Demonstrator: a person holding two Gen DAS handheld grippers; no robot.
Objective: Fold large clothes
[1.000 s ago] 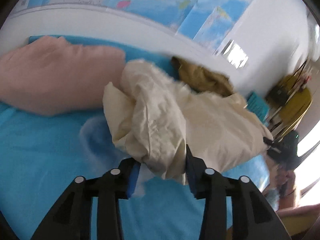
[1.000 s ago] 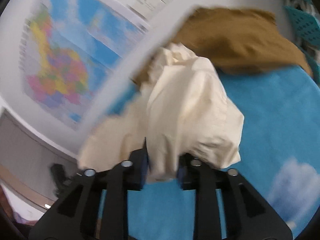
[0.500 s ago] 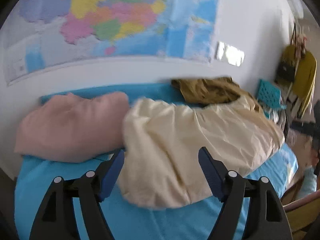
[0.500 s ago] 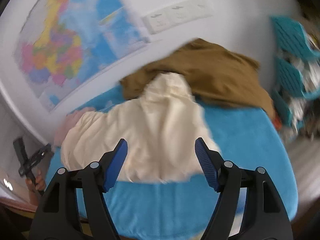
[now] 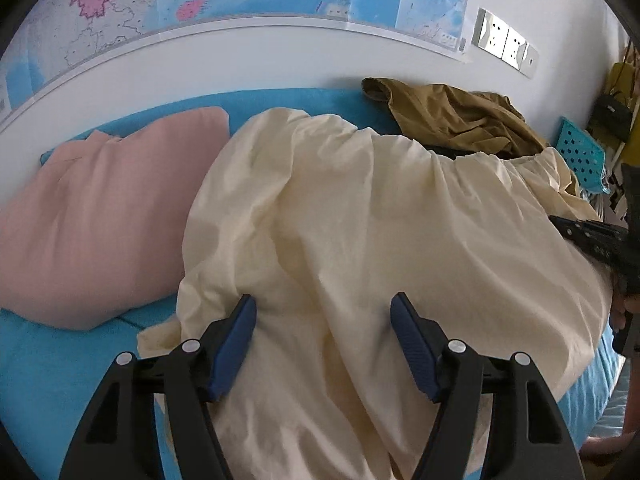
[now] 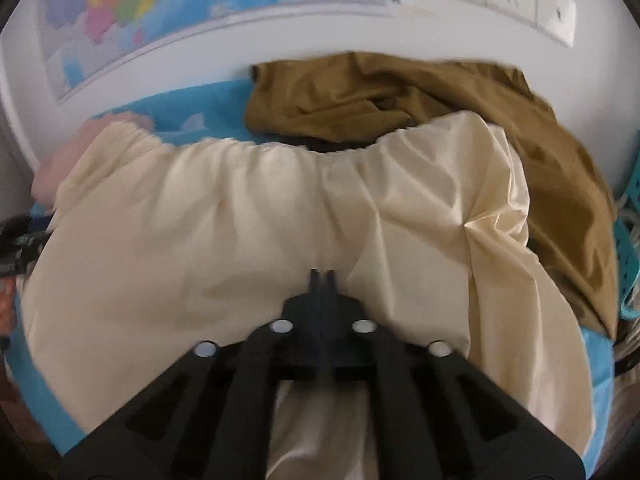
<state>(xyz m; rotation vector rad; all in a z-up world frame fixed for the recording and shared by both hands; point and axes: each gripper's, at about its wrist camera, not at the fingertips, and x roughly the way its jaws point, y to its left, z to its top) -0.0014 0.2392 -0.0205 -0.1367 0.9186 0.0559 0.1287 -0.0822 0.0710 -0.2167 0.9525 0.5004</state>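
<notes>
A large cream garment with an elastic waistband lies spread across the blue bed; it also fills the right wrist view. My left gripper is open, its blue pads on either side of a stretch of the cream cloth near its lower left edge. My right gripper is shut, fingertips together over the middle of the cream garment; I cannot tell if cloth is pinched between them.
A pink pillow lies left of the garment. A brown garment is bunched at the back against the white wall, also in the right wrist view. A teal perforated basket stands at the right. A map hangs above.
Both grippers let go of the bunched cream garment, which dropped and spread flat on the bed. The left gripper stayed open and moved closer; the right gripper opened, then shut over the cloth.
</notes>
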